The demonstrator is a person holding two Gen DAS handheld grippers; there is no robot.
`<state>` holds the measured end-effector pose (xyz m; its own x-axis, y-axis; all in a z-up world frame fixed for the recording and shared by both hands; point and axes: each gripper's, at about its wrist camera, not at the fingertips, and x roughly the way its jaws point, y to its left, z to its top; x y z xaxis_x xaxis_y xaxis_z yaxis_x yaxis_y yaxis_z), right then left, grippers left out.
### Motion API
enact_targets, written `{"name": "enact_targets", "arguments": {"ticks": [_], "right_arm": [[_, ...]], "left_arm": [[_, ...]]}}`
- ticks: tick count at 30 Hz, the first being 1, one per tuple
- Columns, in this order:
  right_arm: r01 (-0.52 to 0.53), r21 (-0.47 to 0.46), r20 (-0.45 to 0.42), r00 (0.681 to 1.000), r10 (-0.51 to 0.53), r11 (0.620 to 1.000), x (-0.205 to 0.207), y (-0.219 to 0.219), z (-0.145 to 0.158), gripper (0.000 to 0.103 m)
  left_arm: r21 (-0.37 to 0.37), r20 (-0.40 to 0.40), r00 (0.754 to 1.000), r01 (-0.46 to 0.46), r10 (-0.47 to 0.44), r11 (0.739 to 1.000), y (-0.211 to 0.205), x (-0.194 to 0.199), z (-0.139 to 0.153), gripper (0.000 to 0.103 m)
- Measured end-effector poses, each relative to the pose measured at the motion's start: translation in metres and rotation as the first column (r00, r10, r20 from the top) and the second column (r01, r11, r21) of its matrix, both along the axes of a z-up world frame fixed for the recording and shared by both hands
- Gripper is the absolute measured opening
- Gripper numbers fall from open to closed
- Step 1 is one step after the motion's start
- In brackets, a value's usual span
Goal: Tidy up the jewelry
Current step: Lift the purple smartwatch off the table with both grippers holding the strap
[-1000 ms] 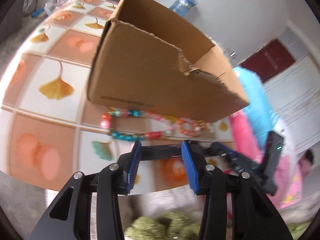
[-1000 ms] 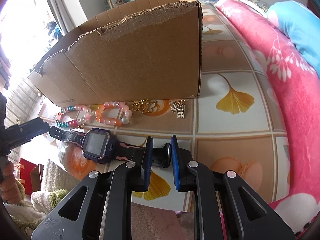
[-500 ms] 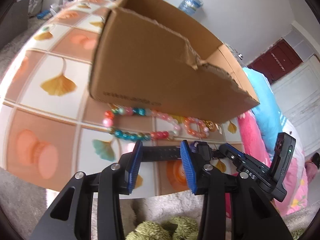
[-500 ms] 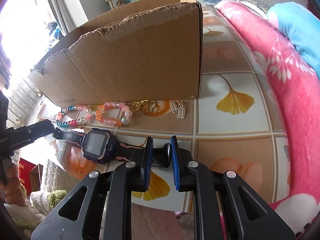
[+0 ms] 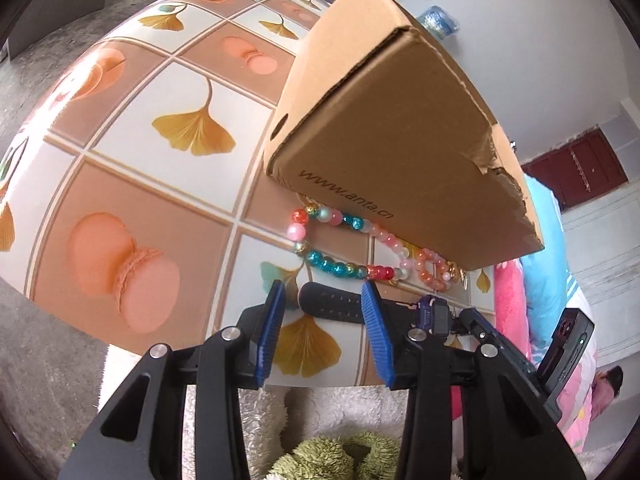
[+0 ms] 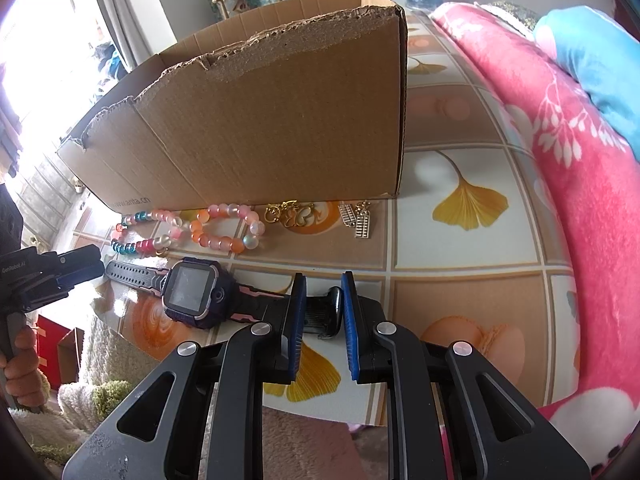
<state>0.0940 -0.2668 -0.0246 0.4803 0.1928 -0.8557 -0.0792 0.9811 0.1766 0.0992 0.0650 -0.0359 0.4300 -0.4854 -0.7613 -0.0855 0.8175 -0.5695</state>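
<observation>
A purple smartwatch (image 6: pixel 196 294) with a black and pink strap lies on the tiled table near its front edge. My right gripper (image 6: pixel 323 308) is shut on the strap's buckle end (image 6: pixel 326 312). My left gripper (image 5: pixel 322 312) is open, its jaws on either side of the strap's free end (image 5: pixel 332 306); it also shows in the right wrist view (image 6: pixel 78 266). A multicoloured bead bracelet (image 5: pixel 340 252) and a pink-orange bead bracelet (image 6: pixel 226 230) lie in front of the cardboard box (image 6: pixel 260 120). Gold charms (image 6: pixel 294 214) and small pendants (image 6: pixel 356 220) lie beside them.
The open cardboard box (image 5: pixel 392 128) stands behind the jewelry. A pink floral blanket (image 6: pixel 560 184) and blue cushion (image 6: pixel 592 64) border the table (image 5: pixel 132 184) on the right. A fluffy green and white rug (image 5: pixel 320 452) lies below the front edge.
My left gripper has swung left and closer, so the strap's free end now sits between its open jaws. My right gripper has stayed shut on the buckle end.
</observation>
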Motion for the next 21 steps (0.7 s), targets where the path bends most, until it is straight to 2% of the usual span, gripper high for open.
{"name": "enact_targets", "arguments": {"ticks": [3, 9, 14, 15, 18, 21], "right_arm": [[-0.001, -0.002, 0.004, 1.0, 0.001, 1.0, 0.0, 0.001, 0.0, 0.016], [0.0, 0.003, 0.005, 1.0, 0.0, 1.0, 0.001, 0.0, 0.0, 0.016], [-0.003, 0.012, -0.004, 1.0, 0.003, 1.0, 0.003, -0.003, 0.002, 0.016], [0.0, 0.011, -0.004, 1.0, 0.0, 1.0, 0.003, -0.005, 0.003, 0.02], [-0.013, 0.021, 0.06, 0.998, 0.012, 1.0, 0.0, -0.007, 0.018, 0.02], [-0.107, 0.089, 0.129, 0.987, 0.095, 0.99, 0.001, 0.008, 0.036, 0.02]], "left_arm": [[0.015, 0.004, 0.999, 0.033, -0.033, 0.999, -0.004, 0.001, 0.001, 0.04], [-0.042, 0.001, 0.999, 0.032, -0.032, 0.999, -0.006, 0.002, -0.001, 0.04], [-0.079, 0.06, 0.998, 0.035, -0.03, 0.996, -0.003, -0.003, 0.011, 0.04], [-0.084, 0.064, 0.997, 0.038, -0.033, 0.996, -0.002, -0.003, 0.012, 0.04], [-0.087, 0.069, 0.997, 0.041, -0.035, 0.995, -0.002, -0.001, 0.013, 0.04], [-0.095, 0.071, 0.997, 0.045, -0.039, 0.994, -0.001, -0.001, 0.012, 0.04]]}}
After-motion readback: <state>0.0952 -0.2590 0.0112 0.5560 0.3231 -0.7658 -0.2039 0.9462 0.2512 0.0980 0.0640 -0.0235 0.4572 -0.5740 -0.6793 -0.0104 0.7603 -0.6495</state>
